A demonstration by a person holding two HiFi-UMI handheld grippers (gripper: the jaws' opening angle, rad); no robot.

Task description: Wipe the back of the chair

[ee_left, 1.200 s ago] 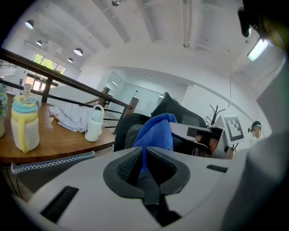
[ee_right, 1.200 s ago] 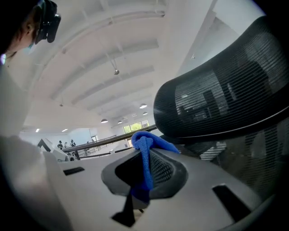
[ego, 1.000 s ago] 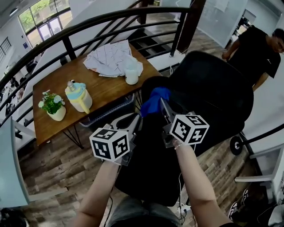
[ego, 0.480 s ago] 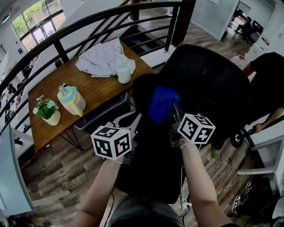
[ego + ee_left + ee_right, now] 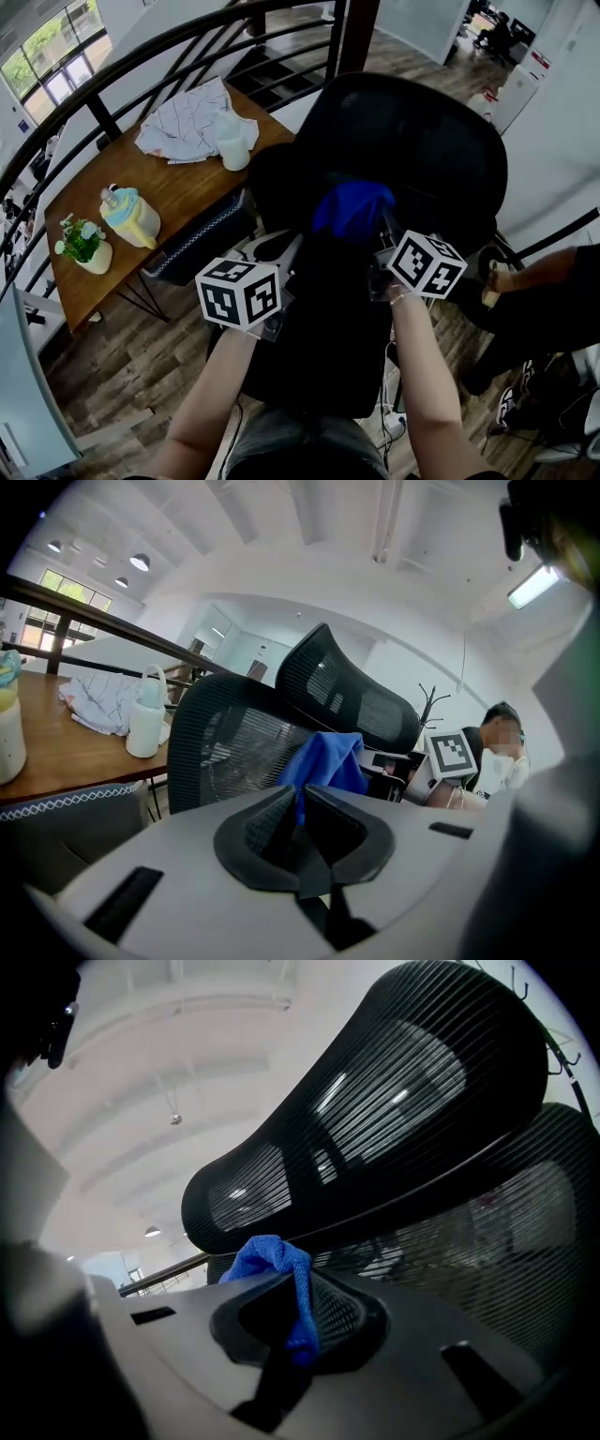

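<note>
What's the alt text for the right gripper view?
The right gripper, jaws shut on a blue cloth, faces the black mesh chair back up close; a curved upper mesh panel arches across the frame. A pale ceiling shows at upper left.

Nothing legible anywhere (the left cube (image 5: pixel 238 293) and right cube (image 5: pixel 427 265) bear only square markers).

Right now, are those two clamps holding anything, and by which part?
The right gripper pinches a blue cloth by one end; the rest bunches beyond its jaws. The left gripper is shut on nothing.
</note>
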